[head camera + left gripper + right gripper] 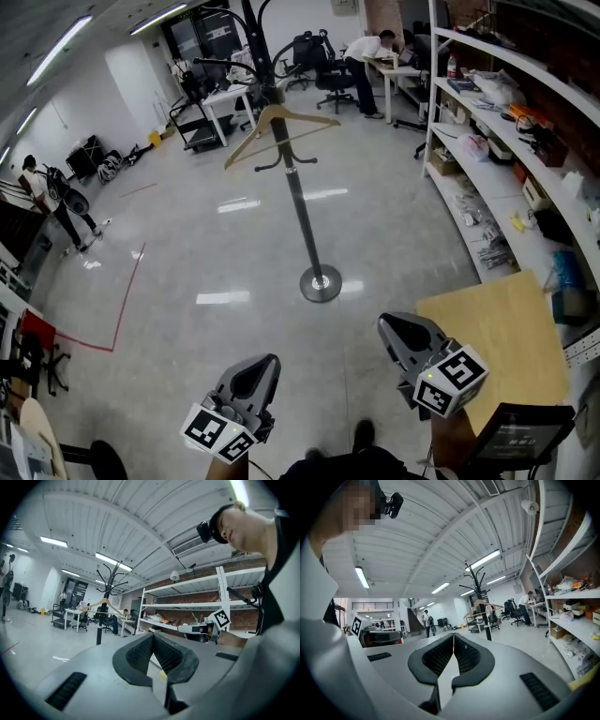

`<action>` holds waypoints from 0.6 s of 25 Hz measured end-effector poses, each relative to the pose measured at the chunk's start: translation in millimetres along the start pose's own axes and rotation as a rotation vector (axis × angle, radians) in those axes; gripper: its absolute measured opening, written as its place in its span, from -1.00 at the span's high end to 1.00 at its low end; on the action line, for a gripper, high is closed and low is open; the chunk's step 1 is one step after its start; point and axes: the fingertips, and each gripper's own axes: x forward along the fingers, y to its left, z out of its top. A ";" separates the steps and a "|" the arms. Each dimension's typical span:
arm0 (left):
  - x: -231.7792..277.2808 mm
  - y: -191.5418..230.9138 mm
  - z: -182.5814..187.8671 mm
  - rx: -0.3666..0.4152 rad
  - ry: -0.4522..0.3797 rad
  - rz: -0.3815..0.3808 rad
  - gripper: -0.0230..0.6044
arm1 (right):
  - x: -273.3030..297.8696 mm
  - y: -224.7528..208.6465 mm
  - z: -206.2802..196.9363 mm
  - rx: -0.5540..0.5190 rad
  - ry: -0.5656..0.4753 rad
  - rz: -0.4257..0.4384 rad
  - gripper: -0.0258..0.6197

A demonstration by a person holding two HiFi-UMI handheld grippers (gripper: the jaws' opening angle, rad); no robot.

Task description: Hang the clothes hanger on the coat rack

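The pale wooden clothes hanger (pixel 277 111) hangs level, left-to-right, on the black metal coat rack (pixel 302 211), well beyond the left gripper (pixel 255 370) and right gripper (pixel 401 330), both closed on nothing.

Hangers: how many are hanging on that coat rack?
1: a wooden hanger hung on the upper arms of the coat rack, mid-floor. Another could hide behind it.

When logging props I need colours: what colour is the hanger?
Hanger is light tan; head view.
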 end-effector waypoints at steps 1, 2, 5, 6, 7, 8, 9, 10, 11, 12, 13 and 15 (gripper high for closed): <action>-6.2 -0.9 -2.1 0.004 0.001 -0.005 0.93 | -2.0 7.9 -0.2 -0.005 -0.002 -0.001 0.90; -13.1 -1.2 -4.3 0.003 0.001 -0.008 0.93 | -4.2 16.2 -1.3 -0.009 -0.002 -0.004 0.90; -44.3 -3.6 -11.3 -0.025 -0.010 -0.028 0.93 | -13.2 46.2 -7.7 -0.039 0.011 -0.039 0.90; -57.6 -5.6 -13.4 -0.031 -0.013 -0.040 0.93 | -17.1 58.7 -9.7 -0.056 0.013 -0.056 0.90; -71.6 -8.2 -14.9 -0.034 -0.017 -0.053 0.93 | -21.5 72.6 -11.5 -0.071 0.011 -0.069 0.90; -86.0 -10.5 -15.7 -0.035 -0.024 -0.064 0.93 | -25.9 86.9 -13.4 -0.080 0.010 -0.080 0.90; -100.8 -11.6 -16.4 -0.038 -0.029 -0.070 0.93 | -30.4 101.0 -15.5 -0.079 0.010 -0.088 0.90; -115.6 -10.9 -17.4 -0.041 -0.032 -0.072 0.93 | -34.9 114.8 -18.0 -0.071 0.011 -0.094 0.90; -129.8 -8.3 -19.0 -0.045 -0.030 -0.070 0.93 | -39.9 128.0 -21.0 -0.062 0.011 -0.102 0.90; -142.1 -4.9 -21.1 -0.051 -0.026 -0.067 0.93 | -45.1 139.5 -24.4 -0.059 0.014 -0.110 0.90; -152.3 -2.9 -23.0 -0.064 -0.023 -0.065 0.93 | -50.6 149.2 -27.5 -0.061 0.021 -0.117 0.90; -169.1 -7.5 -22.9 -0.091 -0.027 -0.070 0.93 | -61.7 165.2 -30.1 -0.071 0.035 -0.114 0.91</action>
